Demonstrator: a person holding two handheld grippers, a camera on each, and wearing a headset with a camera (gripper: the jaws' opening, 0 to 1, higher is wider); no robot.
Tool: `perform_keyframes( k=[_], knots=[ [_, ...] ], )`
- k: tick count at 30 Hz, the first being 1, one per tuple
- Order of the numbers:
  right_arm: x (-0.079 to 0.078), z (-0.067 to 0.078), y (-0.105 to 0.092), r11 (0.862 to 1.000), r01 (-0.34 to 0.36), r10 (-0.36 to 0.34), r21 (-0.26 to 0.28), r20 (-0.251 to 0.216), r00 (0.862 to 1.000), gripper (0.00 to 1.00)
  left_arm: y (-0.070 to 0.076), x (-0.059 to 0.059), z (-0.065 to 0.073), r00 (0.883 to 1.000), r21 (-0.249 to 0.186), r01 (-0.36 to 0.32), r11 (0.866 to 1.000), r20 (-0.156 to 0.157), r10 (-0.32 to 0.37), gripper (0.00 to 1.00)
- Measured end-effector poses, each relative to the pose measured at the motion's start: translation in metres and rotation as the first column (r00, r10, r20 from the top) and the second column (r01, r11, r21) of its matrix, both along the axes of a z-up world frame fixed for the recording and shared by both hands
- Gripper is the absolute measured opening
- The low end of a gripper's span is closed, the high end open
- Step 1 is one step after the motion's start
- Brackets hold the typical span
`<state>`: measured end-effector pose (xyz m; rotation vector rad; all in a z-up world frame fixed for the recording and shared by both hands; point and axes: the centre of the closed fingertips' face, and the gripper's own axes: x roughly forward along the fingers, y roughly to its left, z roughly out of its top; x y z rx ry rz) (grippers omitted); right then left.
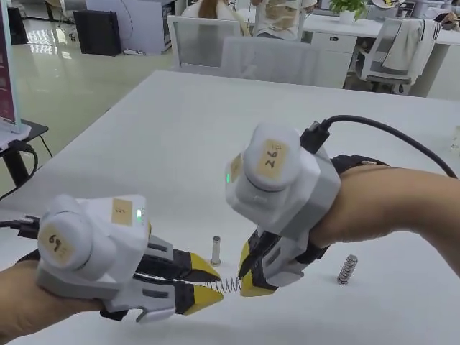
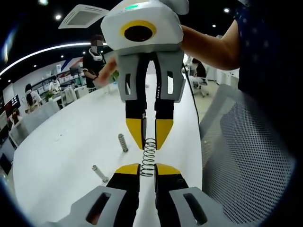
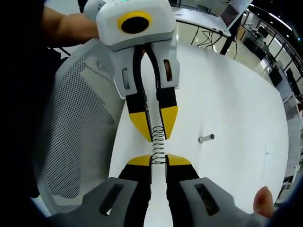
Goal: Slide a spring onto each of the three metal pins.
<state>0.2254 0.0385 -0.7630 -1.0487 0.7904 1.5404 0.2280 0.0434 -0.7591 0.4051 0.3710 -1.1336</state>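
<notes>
Spring location: held low over the desk, spanning the gap between the two pairs of tongs. The left tongs are closed narrow on one end coil. The right tongs are closed narrow on the opposite end coil. Both gripper views confirm the yellow tips pinching the ends, with the middle coils free.

A bare pin stands upright on the desk just behind the held spring. A second spring stands upright, well apart to the right; whether a pin sits inside it cannot be told.

Handling, as judged:
- The spring is light, thin-wired and flexible. It will bend or buckle if squeezed hard or pushed off-axis.
- It may snap away if one end slips.
- Grip near one end only, across the coil. Leave the other end open and its bore clear, then align that end over the pin tip.
</notes>
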Motion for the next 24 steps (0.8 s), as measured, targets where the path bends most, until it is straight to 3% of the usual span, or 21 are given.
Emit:
perform_keyframes(
  k=[12, 24],
  knots=[
    [-0.003, 0.013, 0.007, 0.999, -0.002, 0.001, 0.038, 0.009, 1.0, 0.08, 0.001, 0.0, -0.004, 1.0, 0.021, 0.004, 1.0, -0.004, -0.004, 0.02],
    [-0.007, 0.025, 0.019, 0.997, -0.023, 0.021, 0.076, 0.029, 0.999, 0.08, 0.0, 0.0, -0.003, 1.0, 0.011, 0.0, 1.0, -0.012, 0.0, 0.02]
  ],
)
